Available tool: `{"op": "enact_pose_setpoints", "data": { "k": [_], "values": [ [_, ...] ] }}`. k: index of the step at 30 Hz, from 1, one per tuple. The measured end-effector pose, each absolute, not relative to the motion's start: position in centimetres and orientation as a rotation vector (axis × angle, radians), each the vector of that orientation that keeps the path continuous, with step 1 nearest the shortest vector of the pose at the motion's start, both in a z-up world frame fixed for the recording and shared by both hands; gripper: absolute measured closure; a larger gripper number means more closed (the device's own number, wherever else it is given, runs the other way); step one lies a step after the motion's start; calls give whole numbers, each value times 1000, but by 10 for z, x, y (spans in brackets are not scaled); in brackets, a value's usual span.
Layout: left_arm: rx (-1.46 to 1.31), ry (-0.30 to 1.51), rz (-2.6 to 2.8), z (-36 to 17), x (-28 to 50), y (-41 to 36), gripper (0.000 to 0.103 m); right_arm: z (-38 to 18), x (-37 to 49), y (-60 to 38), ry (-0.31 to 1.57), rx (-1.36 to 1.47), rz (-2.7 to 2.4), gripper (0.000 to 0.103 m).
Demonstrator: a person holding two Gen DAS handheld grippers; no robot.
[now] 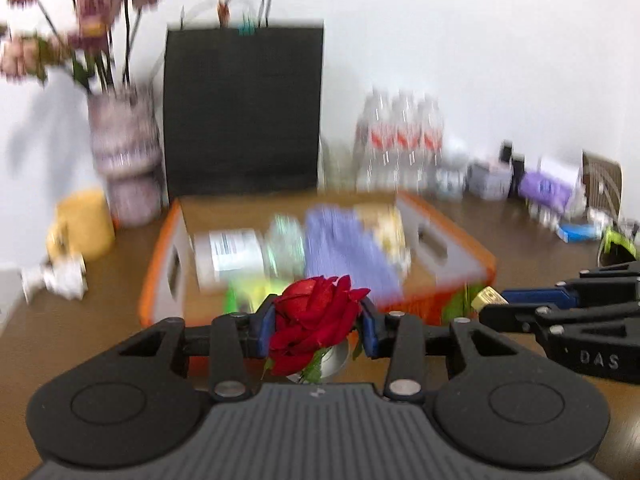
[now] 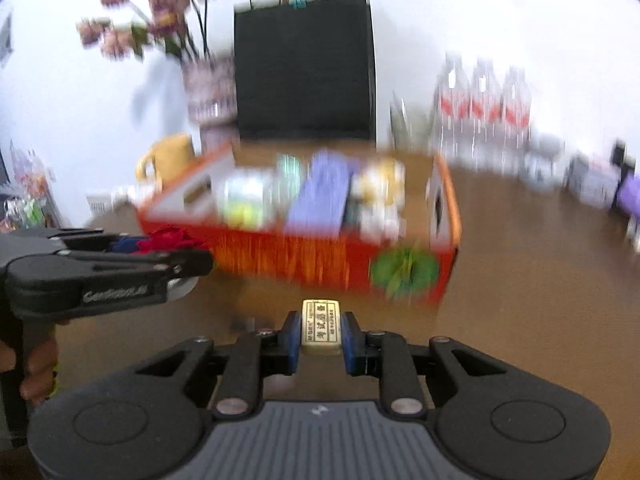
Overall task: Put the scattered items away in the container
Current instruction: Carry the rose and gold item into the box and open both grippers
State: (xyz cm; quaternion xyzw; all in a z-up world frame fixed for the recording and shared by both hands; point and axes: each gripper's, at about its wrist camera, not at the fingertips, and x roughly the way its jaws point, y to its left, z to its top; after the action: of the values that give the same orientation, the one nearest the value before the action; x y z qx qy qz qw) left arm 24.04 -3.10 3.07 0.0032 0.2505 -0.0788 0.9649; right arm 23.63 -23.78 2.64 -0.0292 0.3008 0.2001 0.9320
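Observation:
My left gripper (image 1: pixel 318 326) is shut on a red rose (image 1: pixel 316 320) and holds it above the brown table, just in front of the orange box (image 1: pixel 160 264). My right gripper (image 2: pixel 320 334) is shut on a small cream eraser (image 2: pixel 321 326) with printed text, in front of the orange box (image 2: pixel 304 258). The box holds a white bottle (image 1: pixel 232 256), a purple pack (image 1: pixel 344 252) and other blurred items. The right gripper shows at the right of the left wrist view (image 1: pixel 490 300). The left gripper shows at the left of the right wrist view (image 2: pixel 168 244).
A black paper bag (image 1: pixel 244 112) stands behind the box. A vase of dried flowers (image 1: pixel 124 152) and a yellow mug (image 1: pixel 86 224) are to the left. Water bottles (image 1: pixel 400 140) and small boxes (image 1: pixel 548 188) line the back right. A green leafy thing (image 2: pixel 404 272) lies by the box's front.

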Motion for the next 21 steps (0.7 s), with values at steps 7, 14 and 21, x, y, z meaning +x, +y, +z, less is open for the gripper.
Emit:
{"op": "enact_pose_setpoints", "data": {
  "k": [7,14,21],
  "values": [
    [2,580,-116,67,311,-18,62,76,319,-228,617,-111,408,83],
    [-15,773,-63,24,377,-7,62,40,401,-218,850,-135,391,83],
    [3,862,-37,-15,396,-5,60,1,420,-209,954,-158,390,83]
  ]
}}
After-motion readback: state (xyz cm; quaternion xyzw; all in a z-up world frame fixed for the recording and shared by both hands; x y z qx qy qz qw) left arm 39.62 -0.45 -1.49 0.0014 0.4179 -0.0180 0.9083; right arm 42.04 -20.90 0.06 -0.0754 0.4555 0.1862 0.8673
